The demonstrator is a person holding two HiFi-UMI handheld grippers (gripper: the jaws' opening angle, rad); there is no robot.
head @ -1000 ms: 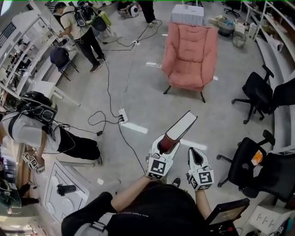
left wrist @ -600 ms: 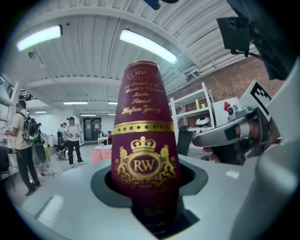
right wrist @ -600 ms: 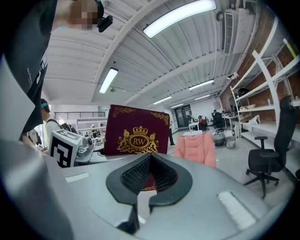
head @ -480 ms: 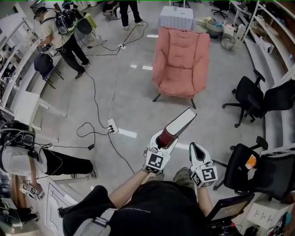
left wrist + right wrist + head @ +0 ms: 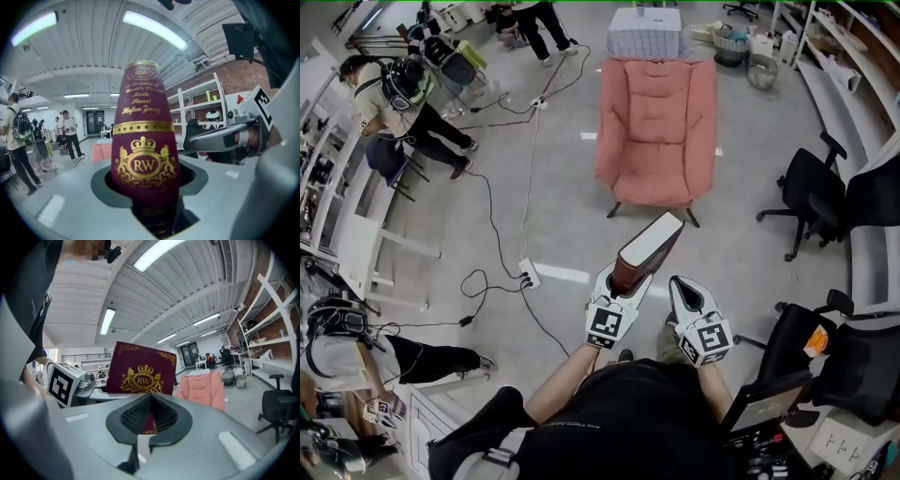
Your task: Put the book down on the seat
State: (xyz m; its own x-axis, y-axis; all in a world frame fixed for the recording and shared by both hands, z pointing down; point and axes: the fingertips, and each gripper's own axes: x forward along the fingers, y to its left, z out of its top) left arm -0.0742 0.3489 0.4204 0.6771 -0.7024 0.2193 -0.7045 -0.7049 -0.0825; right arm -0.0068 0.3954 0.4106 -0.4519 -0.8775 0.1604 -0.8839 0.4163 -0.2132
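One maroon book (image 5: 650, 247) clamped in left gripper (image 5: 624, 278); right gripper (image 5: 683, 287) closed, empty, beside it; pink armchair (image 5: 656, 122) ahead.

Left gripper (image 5: 622, 278) is clamped on the near end of a dark-red hardback book (image 5: 650, 247) with white page edges. The book tilts up and away, its far end aimed at the pink padded armchair (image 5: 656, 122) on black legs. It's held in the air, short of the seat. Right gripper (image 5: 679, 287) sits just beside the left, jaws pinched together, clear of the book. Grey floor (image 5: 750, 253): white power strip (image 5: 528, 275) with black cables (image 5: 492, 202) on the left, black swivel office chair (image 5: 814, 187) on the right.
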